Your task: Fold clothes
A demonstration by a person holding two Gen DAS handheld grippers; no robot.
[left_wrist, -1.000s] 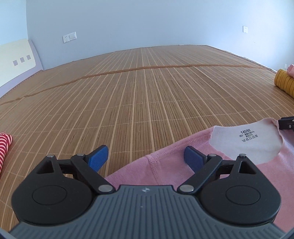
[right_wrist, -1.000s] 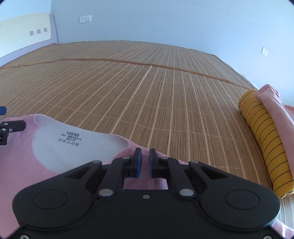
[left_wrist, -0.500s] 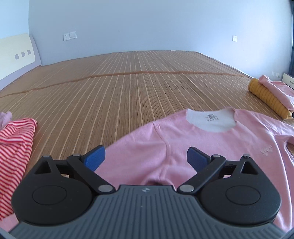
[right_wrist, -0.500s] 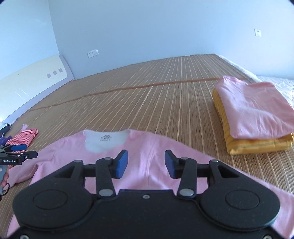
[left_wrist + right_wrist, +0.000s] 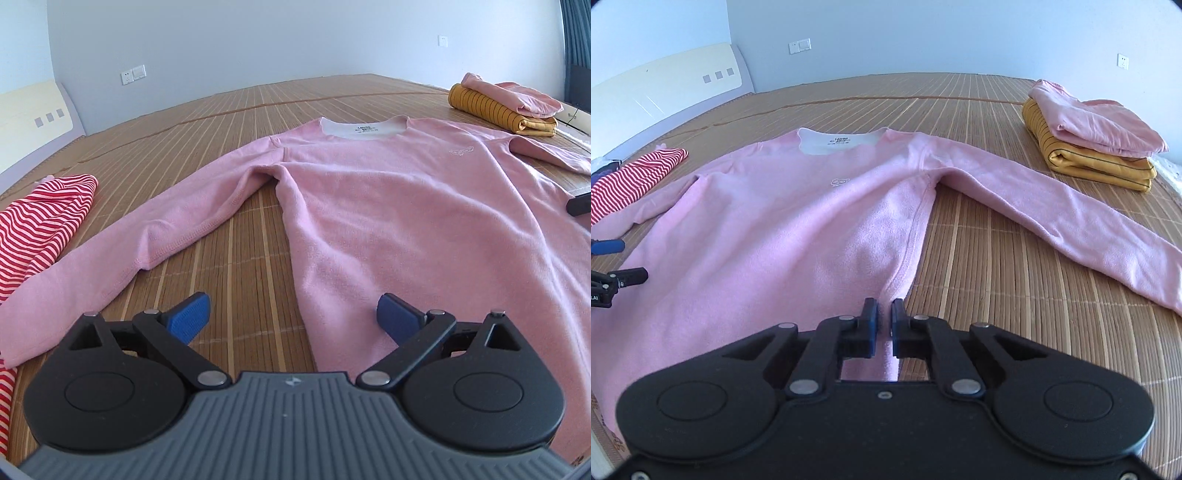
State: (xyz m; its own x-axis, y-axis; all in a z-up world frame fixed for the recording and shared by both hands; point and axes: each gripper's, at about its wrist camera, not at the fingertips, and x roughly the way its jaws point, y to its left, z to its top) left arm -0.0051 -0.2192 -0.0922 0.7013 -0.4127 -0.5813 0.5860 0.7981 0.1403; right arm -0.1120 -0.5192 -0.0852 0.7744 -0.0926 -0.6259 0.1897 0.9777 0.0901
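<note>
**Pink shirt spread flat, right claw pinching its side**

A bamboo mat (image 5: 332, 99) is covering the whole surface. A pink shirt (image 5: 768, 229) is lying flat on it, front up, with the collar pointing away and both sleeves stretching outward. Folded clothes (image 5: 1089, 136), pink on yellow, are sitting in a stack near the right sleeve. A red striped garment (image 5: 40, 218) is lying beside the left sleeve and partly under its end. The left claw (image 5: 291, 317) is standing wide open above the shirt's left edge, gripping nothing. The right claw (image 5: 882, 325) is closing on the shirt's right side seam near the hem.
</note>
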